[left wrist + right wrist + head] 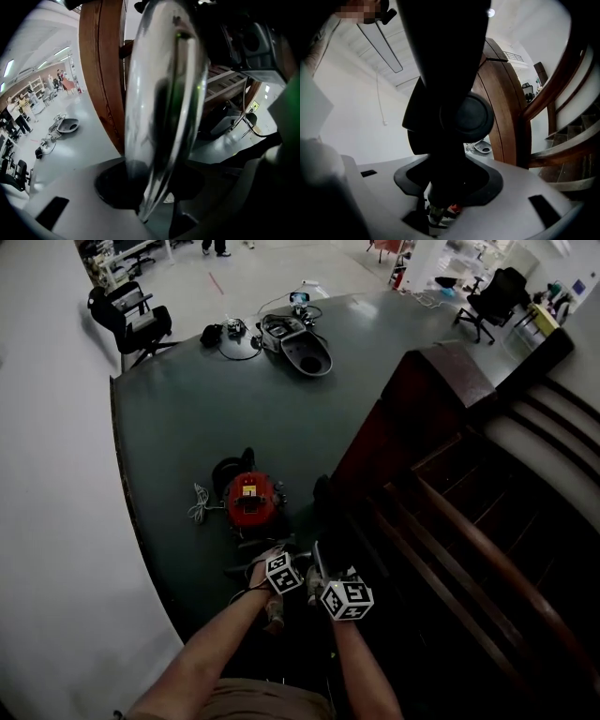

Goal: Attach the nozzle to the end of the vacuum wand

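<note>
Left gripper (149, 187): jaws nearly together, clamped on the vacuum wand (159, 93). The shiny metal tube runs lengthwise through the gap and fills most of the left gripper view.

Right gripper (443, 187): jaws partly apart, closed on the nozzle (450, 117), a black plastic piece with a round boss on its side. It stands up out of the jaws and blocks the centre of the right gripper view.

In the head view I see both grippers close side by side, low in the frame, with the person's forearms reaching in from below. The join between wand and nozzle is too dark to make out, so I cannot tell whether they touch.

Surroundings: a red vacuum cleaner (251, 502) sits on the dark floor (178, 427) just ahead of the grippers, with a white cord (199, 504) coiled at its left. A wooden staircase (450, 521) rises to the right. Well beyond, a grey device (300, 345) with cables lies on the floor, and an office chair (131, 320) stands near the far left edge.
</note>
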Motion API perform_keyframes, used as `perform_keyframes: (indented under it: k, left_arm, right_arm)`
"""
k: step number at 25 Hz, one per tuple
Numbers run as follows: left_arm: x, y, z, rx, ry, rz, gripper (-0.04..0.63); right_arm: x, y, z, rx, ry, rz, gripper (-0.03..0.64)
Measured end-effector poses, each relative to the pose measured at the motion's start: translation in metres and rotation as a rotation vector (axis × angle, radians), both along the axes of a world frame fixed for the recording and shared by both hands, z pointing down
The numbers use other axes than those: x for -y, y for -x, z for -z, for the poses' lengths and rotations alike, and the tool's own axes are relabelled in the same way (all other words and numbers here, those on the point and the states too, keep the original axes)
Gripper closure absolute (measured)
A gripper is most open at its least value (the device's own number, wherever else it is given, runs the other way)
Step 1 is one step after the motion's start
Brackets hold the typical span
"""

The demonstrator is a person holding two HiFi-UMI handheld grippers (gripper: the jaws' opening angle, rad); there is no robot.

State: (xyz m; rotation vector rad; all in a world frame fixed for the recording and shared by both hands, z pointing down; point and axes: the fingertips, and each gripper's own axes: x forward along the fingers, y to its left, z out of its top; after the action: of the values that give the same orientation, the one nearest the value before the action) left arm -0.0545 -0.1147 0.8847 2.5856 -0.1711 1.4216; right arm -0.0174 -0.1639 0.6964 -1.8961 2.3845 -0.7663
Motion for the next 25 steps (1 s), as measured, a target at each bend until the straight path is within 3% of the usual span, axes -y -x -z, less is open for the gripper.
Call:
perform_keyframes:
  k: [5, 11, 16, 25]
  left_arm:
    - [0.007, -0.007, -0.002, -0.004, 0.010, -0.030, 0.394]
    - [0.021, -0.002, 0.008, -0.021, 0.029, 0.023, 0.370]
    - [0.047, -0.007, 0.031, -0.092, 0.065, 0.116, 0.368]
    - [0.077, -0.017, 0.048, -0.124, 0.075, 0.138, 0.368]
  right_arm:
    - [0.012, -0.015, -0.004, 0.007, 0.008, 0.001, 0.439]
    - [0.033, -0.032, -0.010, 0.022, 0.011, 0.016, 0.439]
    - [0.053, -0.053, -0.022, 0.046, 0.039, -0.005, 0.439]
    - [0.084, -0.101, -0.048, 0.096, 0.088, -0.074, 0.439]
